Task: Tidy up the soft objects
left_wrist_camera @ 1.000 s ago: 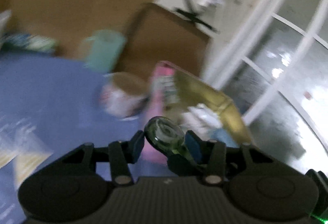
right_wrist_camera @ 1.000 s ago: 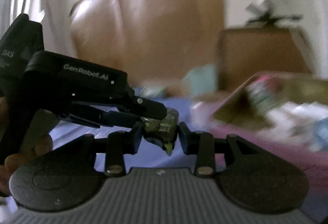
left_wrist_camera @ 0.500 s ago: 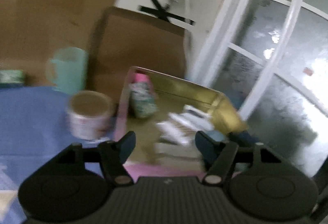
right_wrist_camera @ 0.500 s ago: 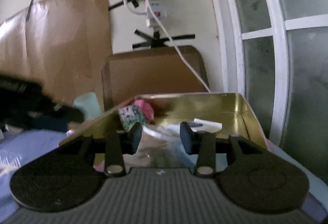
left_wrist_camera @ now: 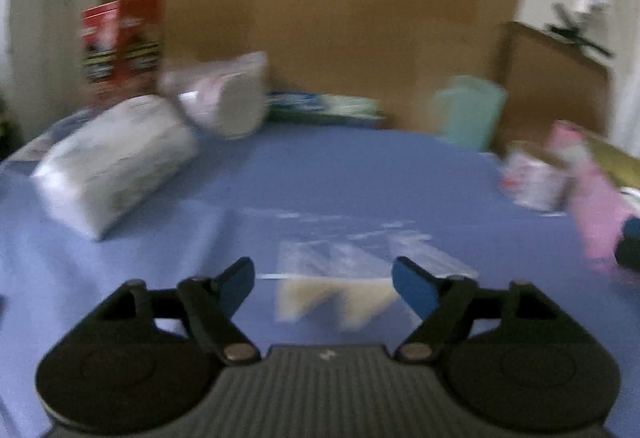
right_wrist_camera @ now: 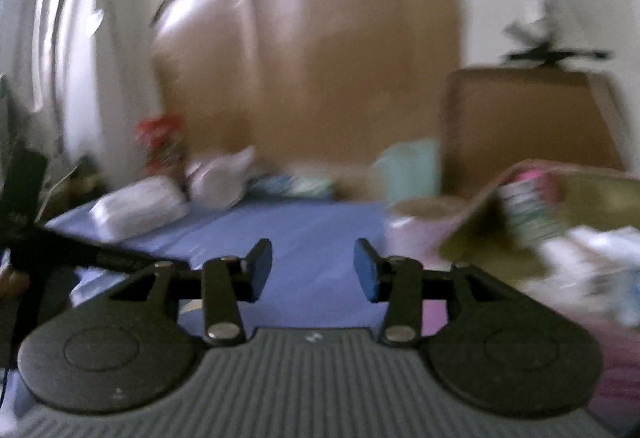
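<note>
Two wrist views, both low over the blue cloth point(left_wrist_camera: 320, 177), both facing the brown cardboard wall point(right_wrist_camera: 320, 77).

Left view: close above clear plastic bags point(left_wrist_camera: 344, 278), looking along the open left gripper point(left_wrist_camera: 324, 278) toward the far edge. Right view: set further right, near the pink tin box point(right_wrist_camera: 568, 205), looking past the open right gripper point(right_wrist_camera: 312, 266). Shared in both: white soft pack point(left_wrist_camera: 116, 161), red carton point(right_wrist_camera: 160, 141), mint cup point(left_wrist_camera: 468, 109), cardboard wall.

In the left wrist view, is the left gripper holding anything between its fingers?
No. The left gripper is wide open, and between its fingers only the clear plastic bags lying on the blue tablecloth show.
</note>
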Motion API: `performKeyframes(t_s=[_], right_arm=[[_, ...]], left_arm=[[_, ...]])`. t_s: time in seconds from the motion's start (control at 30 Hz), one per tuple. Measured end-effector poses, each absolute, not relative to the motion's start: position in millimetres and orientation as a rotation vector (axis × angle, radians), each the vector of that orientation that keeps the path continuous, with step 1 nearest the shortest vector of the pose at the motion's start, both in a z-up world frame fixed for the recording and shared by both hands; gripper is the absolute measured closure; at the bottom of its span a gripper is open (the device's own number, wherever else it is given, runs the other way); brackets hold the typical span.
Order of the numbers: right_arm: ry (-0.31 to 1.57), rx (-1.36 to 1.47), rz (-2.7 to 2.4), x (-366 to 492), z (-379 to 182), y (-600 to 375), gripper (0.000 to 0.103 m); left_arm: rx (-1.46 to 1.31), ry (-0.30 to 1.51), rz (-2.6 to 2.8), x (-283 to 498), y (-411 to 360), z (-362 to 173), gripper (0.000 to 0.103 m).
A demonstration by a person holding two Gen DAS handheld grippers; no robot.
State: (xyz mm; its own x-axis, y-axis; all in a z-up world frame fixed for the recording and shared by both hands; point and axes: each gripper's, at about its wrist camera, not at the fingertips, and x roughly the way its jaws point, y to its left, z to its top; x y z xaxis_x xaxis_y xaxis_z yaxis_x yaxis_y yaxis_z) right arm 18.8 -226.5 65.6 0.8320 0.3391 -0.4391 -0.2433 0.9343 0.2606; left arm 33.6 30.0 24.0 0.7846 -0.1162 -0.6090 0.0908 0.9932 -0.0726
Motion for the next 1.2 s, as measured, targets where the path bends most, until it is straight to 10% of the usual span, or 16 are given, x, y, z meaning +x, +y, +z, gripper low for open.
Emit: performKeyframes(t_s=[1.2], right_arm=[[0.637,0.384,0.139,-7.7,55.1,-211.8,0.022]], left_arm=[[-0.044,0.648,-0.04,55.5,30.0,10.7,0.0]])
